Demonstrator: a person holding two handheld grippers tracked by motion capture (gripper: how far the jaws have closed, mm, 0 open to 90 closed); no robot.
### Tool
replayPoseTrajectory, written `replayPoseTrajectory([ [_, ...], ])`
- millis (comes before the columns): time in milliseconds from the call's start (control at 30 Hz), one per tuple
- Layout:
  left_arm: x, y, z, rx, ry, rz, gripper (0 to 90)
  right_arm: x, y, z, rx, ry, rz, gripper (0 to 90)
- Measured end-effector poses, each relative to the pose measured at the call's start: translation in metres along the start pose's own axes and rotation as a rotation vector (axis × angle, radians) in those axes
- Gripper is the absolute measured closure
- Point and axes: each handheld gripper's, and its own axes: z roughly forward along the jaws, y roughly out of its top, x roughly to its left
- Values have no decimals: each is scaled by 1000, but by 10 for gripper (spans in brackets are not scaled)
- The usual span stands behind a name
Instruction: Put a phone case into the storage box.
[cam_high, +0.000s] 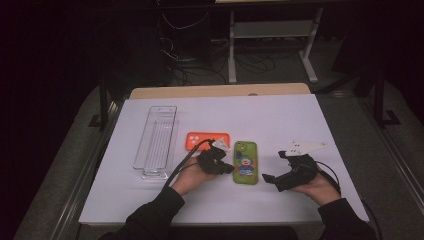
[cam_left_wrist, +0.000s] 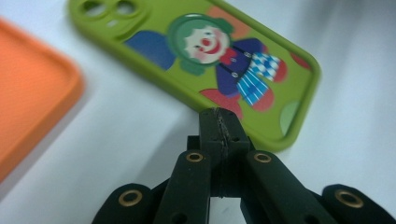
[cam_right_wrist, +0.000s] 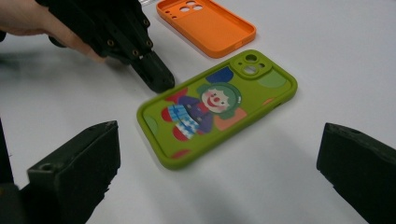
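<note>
**Green case: left gripper at its edge, no lift yet**

Status: green clown phone case (cam_high: 246, 162) lies flat on the white counter (cam_high: 280, 120), print side up, just right of the orange phone case (cam_high: 208, 140). Clear tray (cam_high: 156, 142) sits well to the left, nothing in it as far as I can see. So if the job is moving cases to the tray, none of it is done; both cases are still out on the counter.

Left gripper (cam_left_wrist: 219, 122): jaws pressed together, nothing between them. Tip sits at the long edge of the green case near its lower end. Touching or just short of it, hard to tell from the left gripper view. Looks like a nudge or edge pry, not a grasp.

Right gripper (cam_high: 272, 178): jaws spread wide, empty, right of the case and aimed at it. In the right gripper view the case lies between the two jaws but farther ahead, not yet inside them.

Left to do: get a hold on the case, lift, place.
</note>
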Motion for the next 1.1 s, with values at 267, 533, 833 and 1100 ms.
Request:
replayPoseTrajectory([
  [267, -15, 15, 20, -11, -44, 29, 899, 0, 1, 0, 2, 0, 2, 0],
  [533, -18, 19, 17, -40, -46, 52, 898, -1, 0, 0, -1, 1, -7, 0],
  [833, -8, 8, -31, -122, -14, 58, 739, 0, 0, 0, 3, 0, 0, 0],
  [1100, -1, -22, -63, -134, 30, 41, 312, 0, 0, 1, 5, -4, 4, 0],
])
